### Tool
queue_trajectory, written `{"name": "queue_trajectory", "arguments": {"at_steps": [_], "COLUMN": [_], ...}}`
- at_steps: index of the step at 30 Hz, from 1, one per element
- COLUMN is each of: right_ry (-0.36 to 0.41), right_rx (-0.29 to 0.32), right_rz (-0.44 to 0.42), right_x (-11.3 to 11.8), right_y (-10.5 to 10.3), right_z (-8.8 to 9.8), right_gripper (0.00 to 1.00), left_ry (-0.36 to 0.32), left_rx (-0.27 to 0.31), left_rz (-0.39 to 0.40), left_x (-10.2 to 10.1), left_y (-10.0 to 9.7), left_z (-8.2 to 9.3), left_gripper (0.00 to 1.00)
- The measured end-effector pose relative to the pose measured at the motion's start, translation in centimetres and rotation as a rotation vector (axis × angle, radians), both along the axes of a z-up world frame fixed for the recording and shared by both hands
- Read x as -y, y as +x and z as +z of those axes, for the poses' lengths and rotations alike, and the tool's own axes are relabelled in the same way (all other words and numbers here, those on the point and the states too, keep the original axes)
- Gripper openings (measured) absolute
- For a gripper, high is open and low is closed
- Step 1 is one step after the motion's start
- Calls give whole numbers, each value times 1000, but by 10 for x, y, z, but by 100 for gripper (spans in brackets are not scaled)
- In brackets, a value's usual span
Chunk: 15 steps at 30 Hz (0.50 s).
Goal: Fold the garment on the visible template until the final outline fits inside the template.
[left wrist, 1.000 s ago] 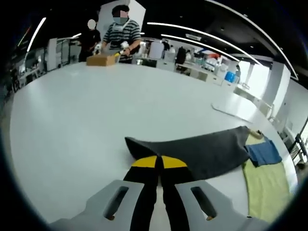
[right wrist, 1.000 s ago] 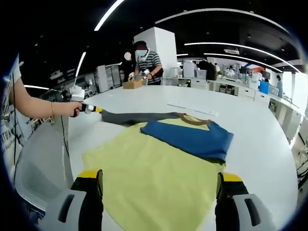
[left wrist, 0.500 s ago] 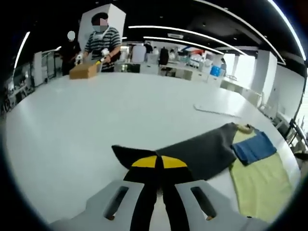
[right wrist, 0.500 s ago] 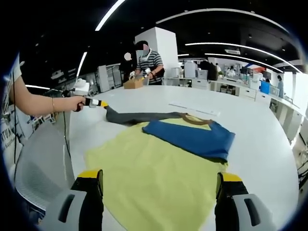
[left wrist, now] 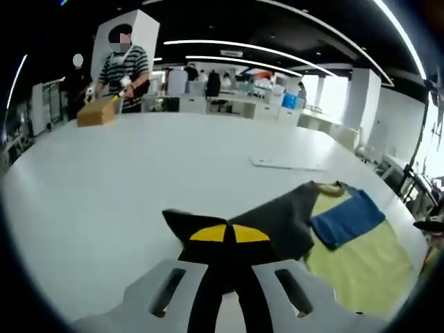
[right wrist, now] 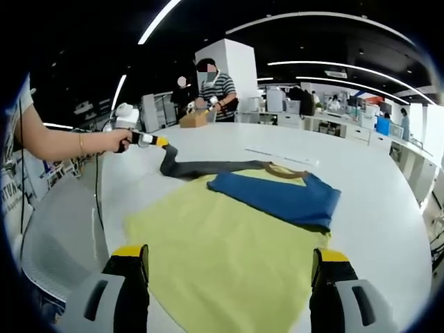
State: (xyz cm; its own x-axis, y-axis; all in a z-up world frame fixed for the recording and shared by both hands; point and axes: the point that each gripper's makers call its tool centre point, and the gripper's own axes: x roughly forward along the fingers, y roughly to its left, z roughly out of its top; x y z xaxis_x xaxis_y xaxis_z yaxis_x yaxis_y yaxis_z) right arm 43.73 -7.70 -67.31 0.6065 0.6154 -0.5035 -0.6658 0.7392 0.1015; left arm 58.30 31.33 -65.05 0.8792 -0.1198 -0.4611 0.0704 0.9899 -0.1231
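Note:
A yellow shirt (right wrist: 229, 257) lies flat on the white table (right wrist: 374, 208), its blue sleeve (right wrist: 277, 198) folded across the chest. Its grey sleeve (right wrist: 208, 168) stretches away from the brown collar (right wrist: 281, 168). The left gripper (right wrist: 161, 142), held by a person's hand, is shut on the end of that sleeve and has lifted it off the table. In the left gripper view the left gripper (left wrist: 225, 232) pinches the grey sleeve (left wrist: 277, 222), with the blue sleeve (left wrist: 347, 218) and yellow body (left wrist: 361, 263) to the right. My right gripper (right wrist: 229, 253) hovers open over the yellow hem.
A thin pale sheet (right wrist: 277, 156) lies flat on the table beyond the shirt. At the far side a person in a striped top (left wrist: 123, 66) handles a cardboard box (left wrist: 97, 111). The table's near edge (right wrist: 83, 236) curves to the left of the shirt.
The left gripper has raised the grey sleeve's end and carried it toward the shirt's body, so the sleeve now bends upward. The right gripper has stayed put and open.

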Motion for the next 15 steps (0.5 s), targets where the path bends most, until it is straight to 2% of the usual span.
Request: {"name": "queue_trajectory", "arguments": {"at_steps": [15], "right_ry": [10], "right_rx": [-9], "right_rz": [-2], "right_x": [-2], "right_y": [-2], "right_z": [-4], "right_gripper": [96], "left_ry": [11], "left_rx": [17], "left_rz": [-115], "left_x": [47], "left_y": [20], "left_z": [11], "left_gripper": [0]}}
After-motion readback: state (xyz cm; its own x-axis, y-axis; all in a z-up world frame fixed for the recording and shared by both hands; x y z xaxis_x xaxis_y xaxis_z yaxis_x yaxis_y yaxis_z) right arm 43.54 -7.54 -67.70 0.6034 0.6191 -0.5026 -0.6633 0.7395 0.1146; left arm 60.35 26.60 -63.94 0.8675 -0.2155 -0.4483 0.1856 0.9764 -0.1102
